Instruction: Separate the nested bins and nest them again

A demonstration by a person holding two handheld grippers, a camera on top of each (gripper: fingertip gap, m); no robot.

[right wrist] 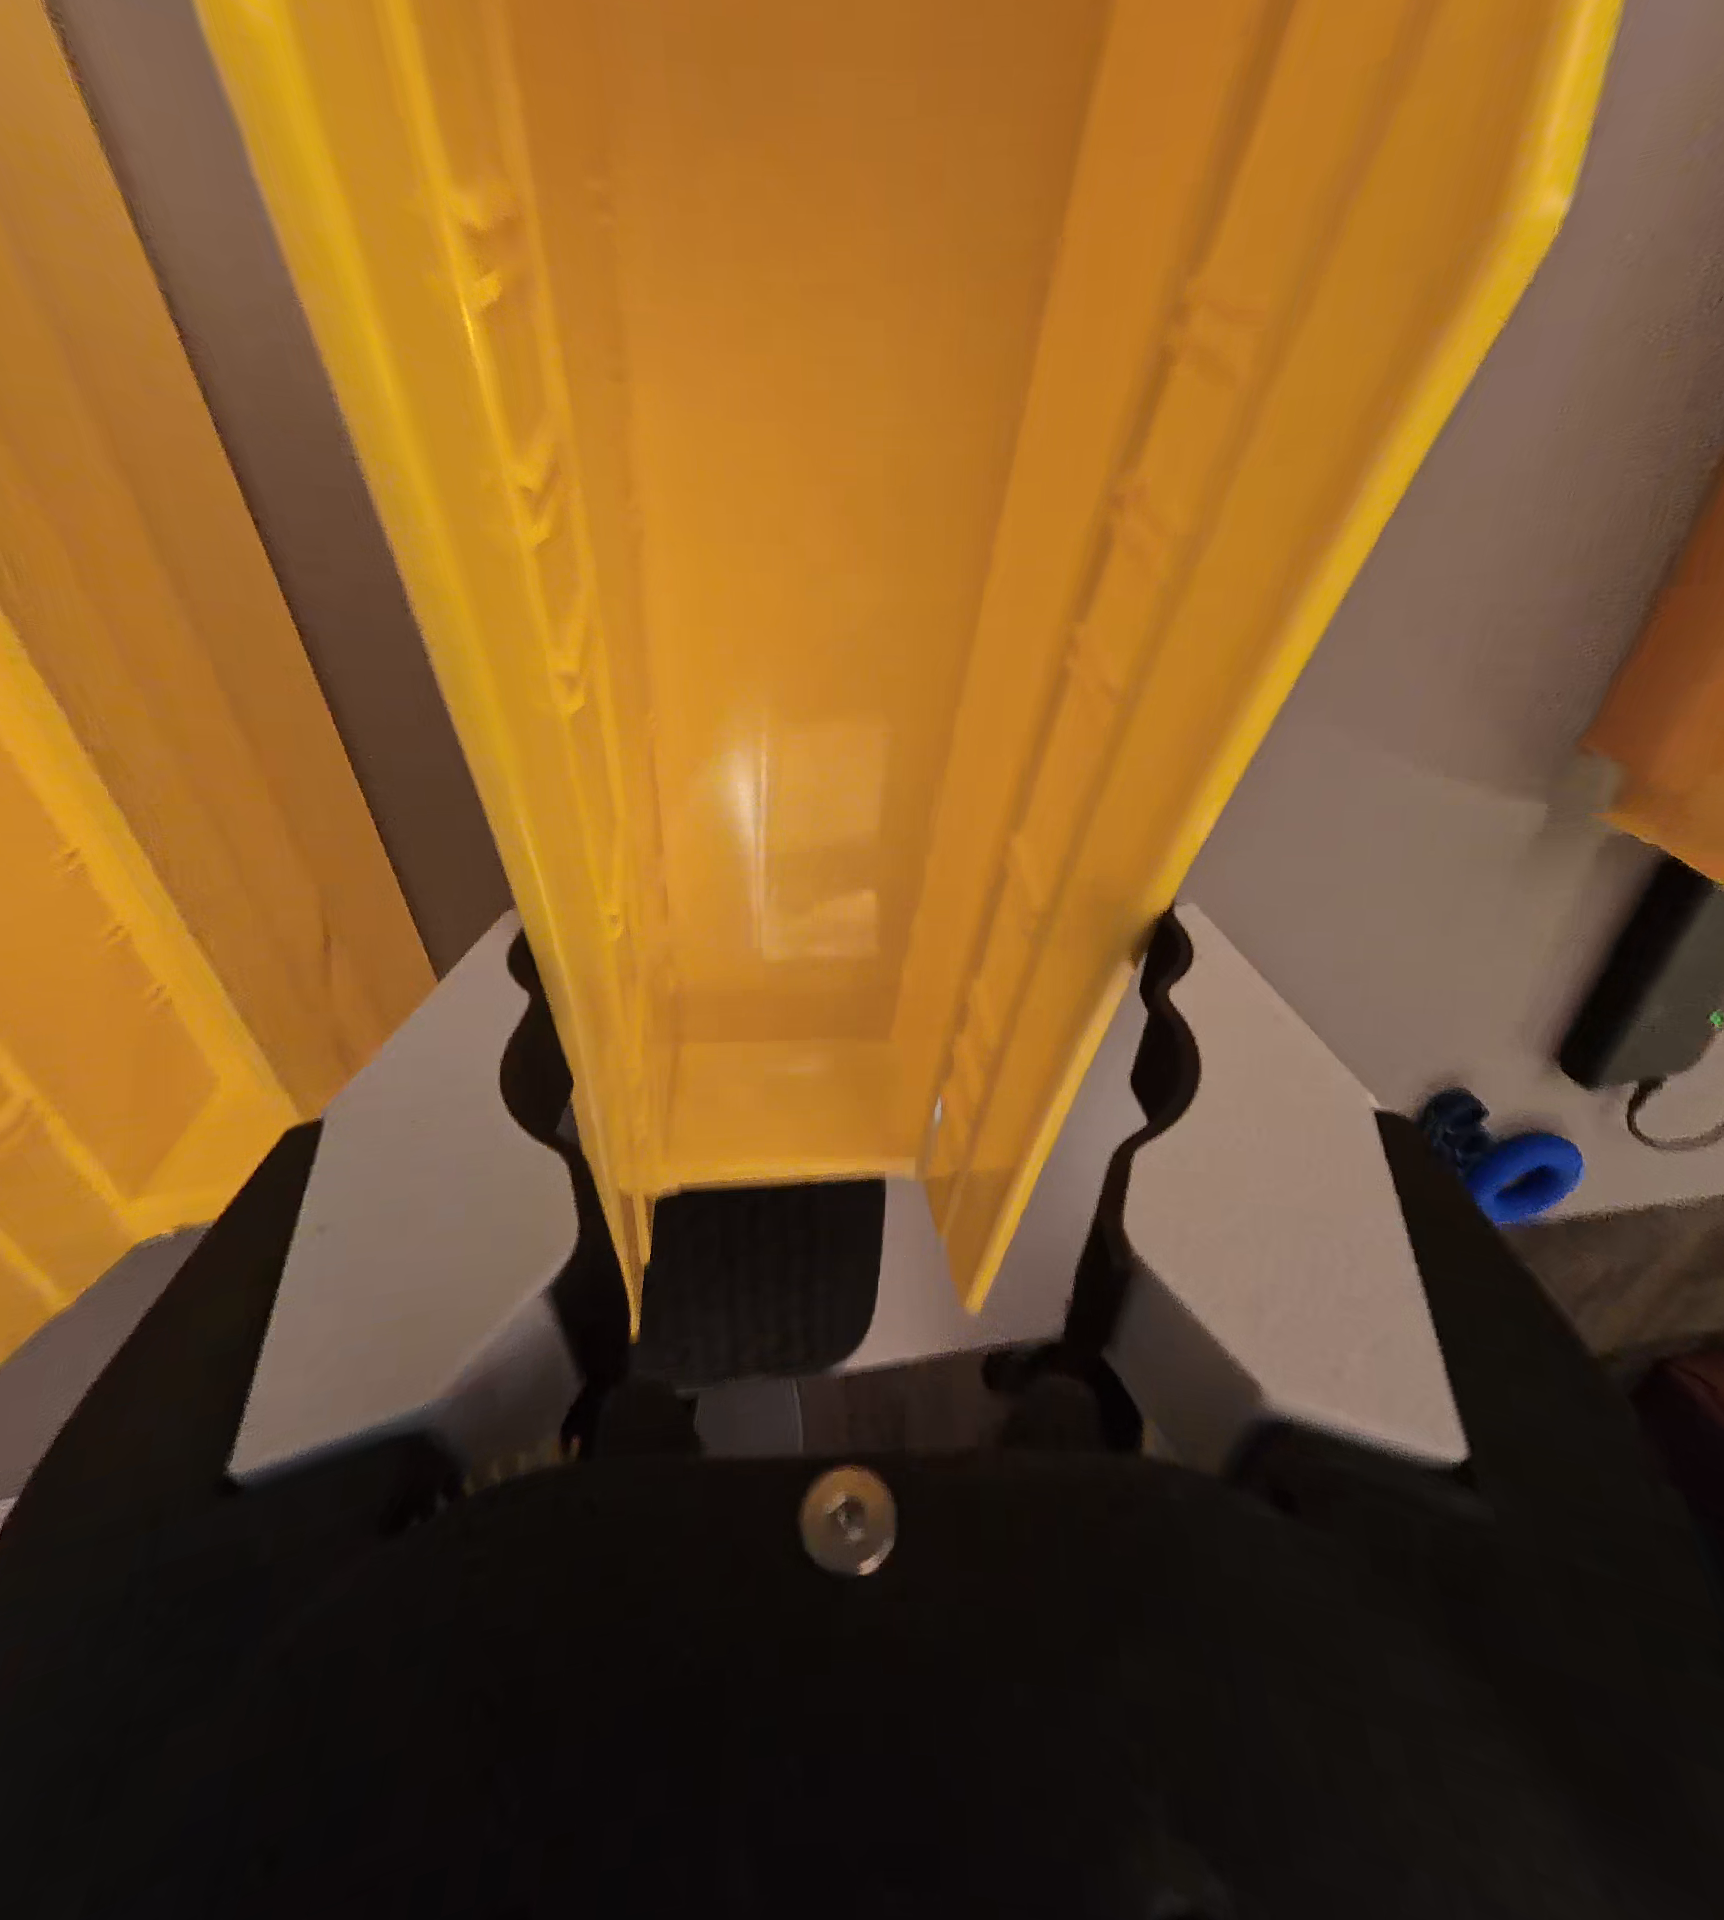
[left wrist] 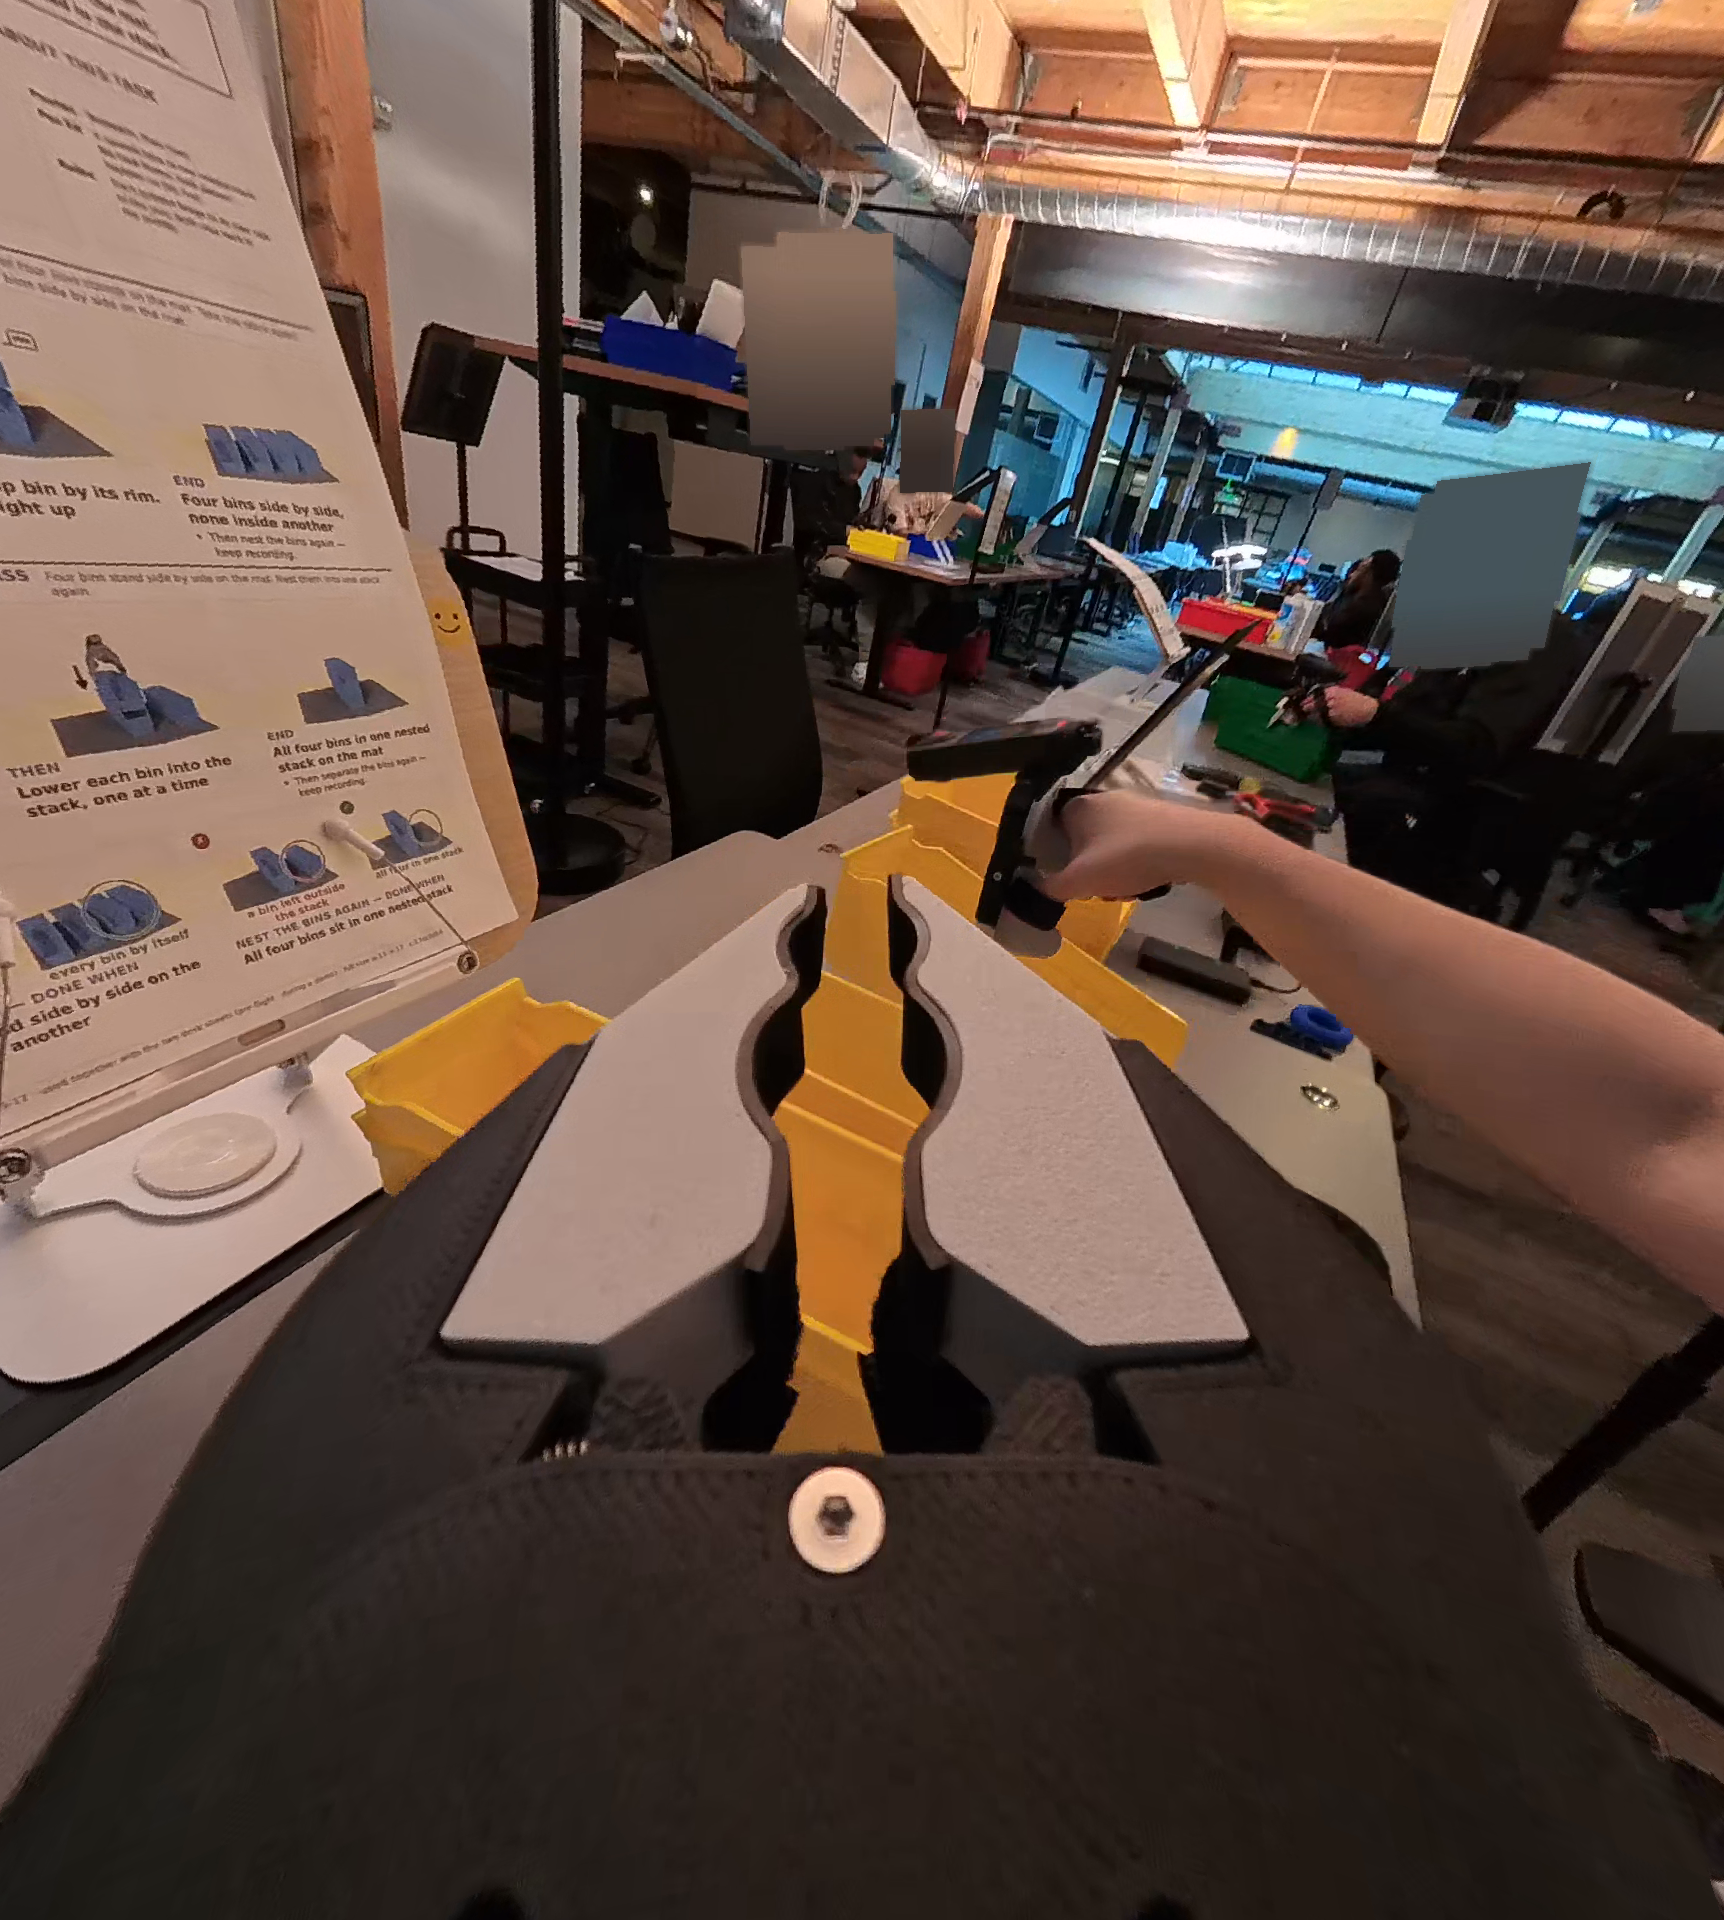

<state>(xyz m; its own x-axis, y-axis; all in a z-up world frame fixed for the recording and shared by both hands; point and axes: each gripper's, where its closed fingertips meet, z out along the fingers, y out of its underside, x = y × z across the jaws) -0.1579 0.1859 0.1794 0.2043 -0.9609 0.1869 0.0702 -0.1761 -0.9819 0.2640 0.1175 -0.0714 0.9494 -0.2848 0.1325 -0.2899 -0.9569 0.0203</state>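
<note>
My left gripper (left wrist: pixel 853 914) pinches a yellow bin's (left wrist: pixel 842 1143) wall; the right gripper (right wrist: pixel 842 935) is wide, straddling a bin (right wrist: pixel 785 468) without a clear squeeze. A printed instruction sheet (left wrist: pixel 110 582) (text and blue-bin diagrams) stands at left.

Readable printed writing stands only on the white instruction sheet (left wrist: pixel 141 582) with blue bin drawings, propped on a wooden board (left wrist: pixel 484 748) bearing a yellow smiley sticker (left wrist: pixel 449 621) at the left of the desk (left wrist: pixel 671 894).
</note>
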